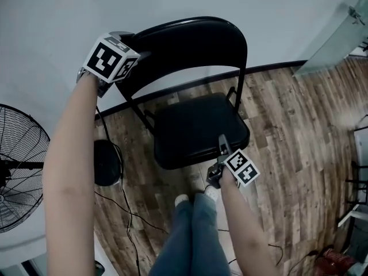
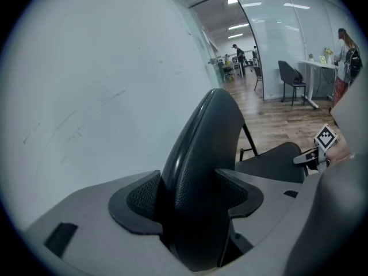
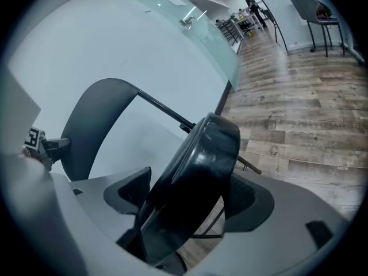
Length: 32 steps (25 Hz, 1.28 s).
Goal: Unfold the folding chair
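Jaws of my left gripper (image 1: 133, 43) are clamped on the upper left edge of the folding chair (image 1: 190, 96), at its backrest (image 1: 190, 45), in the head view, close beside the pale wall (image 1: 52, 10). My right gripper (image 1: 223, 148) sits lower, its jaws taking the front edge of the seat (image 1: 192, 128), which lies close to level above the wood floor (image 1: 287, 114). My legs (image 1: 192, 234) stand just behind the right jaws. A fan (image 1: 17, 160) stands well off to the left of both grippers.

In the left gripper view, the black backrest's edge stands upright between my jaws, with both textured pads (image 2: 141, 197) pressed against it. Beyond the jaws and to their right lies the seat, with my right gripper at its far edge.

In the right gripper view, the padded seat runs slantwise between my jaws, and both pads touch it, one on each face. Past the jaws to the left rises the backrest, with my left gripper at its edge. The floor stretches away to the right.
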Each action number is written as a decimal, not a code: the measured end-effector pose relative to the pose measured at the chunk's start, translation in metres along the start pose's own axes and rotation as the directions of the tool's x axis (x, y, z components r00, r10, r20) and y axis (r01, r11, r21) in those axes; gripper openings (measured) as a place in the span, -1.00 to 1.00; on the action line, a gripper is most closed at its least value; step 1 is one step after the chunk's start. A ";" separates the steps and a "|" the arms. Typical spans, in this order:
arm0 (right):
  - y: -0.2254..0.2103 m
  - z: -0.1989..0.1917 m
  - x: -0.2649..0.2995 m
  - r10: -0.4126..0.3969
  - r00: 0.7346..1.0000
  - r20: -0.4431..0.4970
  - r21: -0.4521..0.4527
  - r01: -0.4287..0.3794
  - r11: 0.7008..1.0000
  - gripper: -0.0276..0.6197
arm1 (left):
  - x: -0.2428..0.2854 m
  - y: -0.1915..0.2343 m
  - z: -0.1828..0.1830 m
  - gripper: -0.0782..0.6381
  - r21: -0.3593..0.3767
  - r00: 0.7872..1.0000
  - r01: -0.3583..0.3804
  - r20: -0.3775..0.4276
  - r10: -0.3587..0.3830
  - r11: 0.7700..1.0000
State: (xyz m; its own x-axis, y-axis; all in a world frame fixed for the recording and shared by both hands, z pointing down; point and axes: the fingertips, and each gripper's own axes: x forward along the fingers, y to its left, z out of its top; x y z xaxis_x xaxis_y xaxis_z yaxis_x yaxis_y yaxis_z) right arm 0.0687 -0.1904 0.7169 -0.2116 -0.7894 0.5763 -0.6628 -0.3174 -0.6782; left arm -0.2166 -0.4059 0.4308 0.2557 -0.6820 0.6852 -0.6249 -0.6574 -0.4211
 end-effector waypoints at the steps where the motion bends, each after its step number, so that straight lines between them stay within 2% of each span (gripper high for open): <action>1: -0.002 -0.001 0.001 0.002 1.000 0.000 0.002 -0.002 1.000 0.20 | 0.002 0.000 0.000 0.01 0.003 1.000 0.000 0.004 -0.001 1.000; 4: -0.015 -0.008 0.000 -0.004 1.000 -0.007 0.028 0.004 1.000 0.21 | 0.006 -0.002 -0.003 0.01 0.005 1.000 0.004 0.008 -0.004 1.000; 10: -0.057 -0.027 -0.002 -0.051 0.998 -0.036 0.143 0.056 0.988 0.21 | 0.022 -0.009 -0.013 0.02 -0.003 1.000 0.029 0.009 -0.029 1.000; 24: -0.132 -0.069 0.013 -0.127 0.985 -0.121 0.213 0.150 0.965 0.30 | 0.062 -0.018 -0.039 0.04 -0.044 0.997 0.077 0.005 -0.076 0.996; 32: -0.169 -0.093 0.021 -0.125 0.977 -0.171 0.260 0.167 0.951 0.52 | 0.077 -0.031 -0.053 0.04 -0.060 0.995 0.100 -0.001 -0.100 0.993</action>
State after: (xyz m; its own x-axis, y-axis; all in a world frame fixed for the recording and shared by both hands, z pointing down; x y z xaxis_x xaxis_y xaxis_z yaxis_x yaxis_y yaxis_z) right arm 0.1095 -0.1043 0.8866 -0.2472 -0.6421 0.7257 -0.4793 -0.5699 -0.6675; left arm -0.2169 -0.4211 0.5280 0.3163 -0.6126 0.7244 -0.6395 -0.7016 -0.3141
